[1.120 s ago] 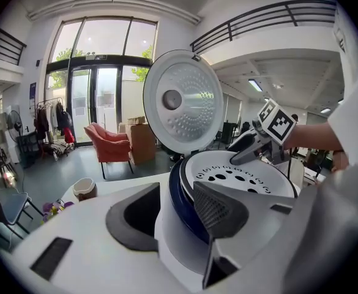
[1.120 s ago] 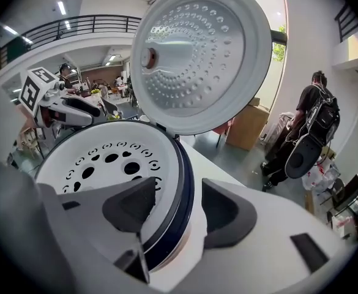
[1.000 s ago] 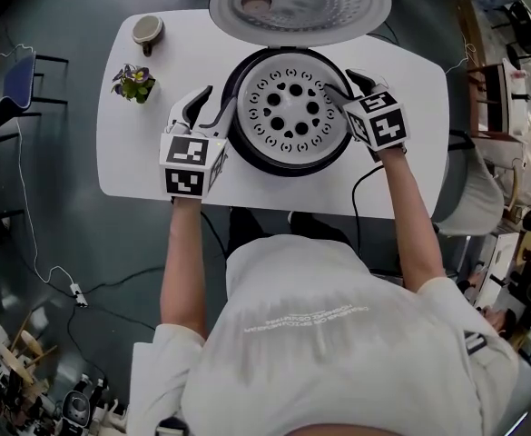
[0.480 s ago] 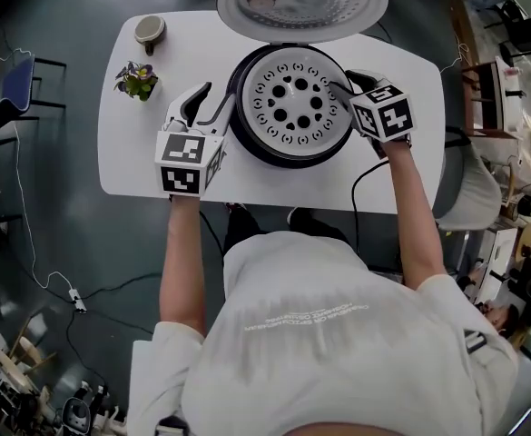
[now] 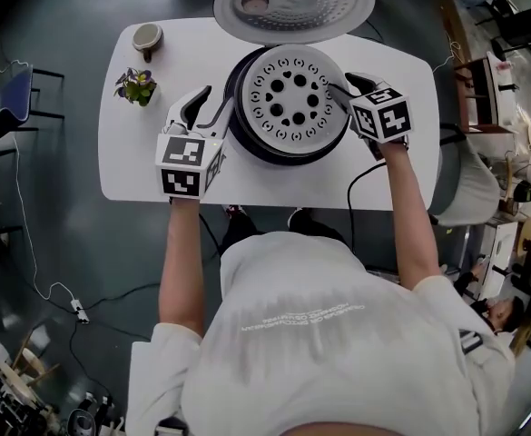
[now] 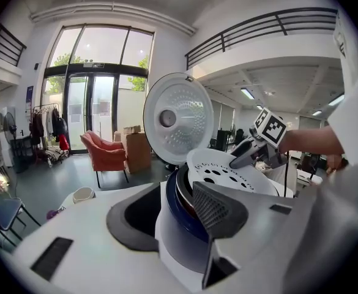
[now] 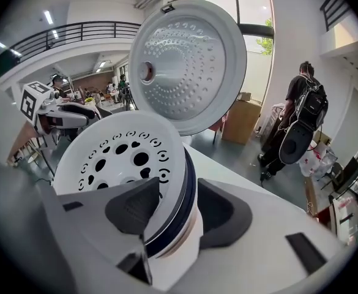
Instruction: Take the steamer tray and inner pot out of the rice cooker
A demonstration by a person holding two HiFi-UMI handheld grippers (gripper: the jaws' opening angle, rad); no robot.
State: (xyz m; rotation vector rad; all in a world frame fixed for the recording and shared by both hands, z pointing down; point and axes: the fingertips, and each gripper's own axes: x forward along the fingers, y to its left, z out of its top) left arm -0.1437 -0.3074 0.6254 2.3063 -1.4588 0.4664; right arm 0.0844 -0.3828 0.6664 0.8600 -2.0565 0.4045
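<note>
The rice cooker [image 5: 247,143] stands mid-table with its lid [image 5: 292,0] swung up at the back. The white perforated steamer tray [image 5: 292,96] sits tilted and raised above the cooker's rim [image 6: 172,207]. My right gripper [image 5: 342,84] is shut on the tray's right edge, one jaw over the tray [image 7: 120,164] and one outside it. My left gripper [image 5: 218,98] is at the cooker's left side, jaws wide and closing slightly, with the cooker wall ahead between them and not pressed. The tray hides the inner pot.
On the white table [image 5: 138,157] stand a small cup [image 5: 147,34] and a little pot of purple flowers [image 5: 135,84], both far left. A black cable [image 5: 360,175] runs off the front edge on the right. A person with a backpack [image 7: 304,112] stands beyond the table.
The steamer tray has come up out of the cooker and now overlaps its far rim. The right gripper's jaws have narrowed on the tray's edge. The left gripper has barely moved.
</note>
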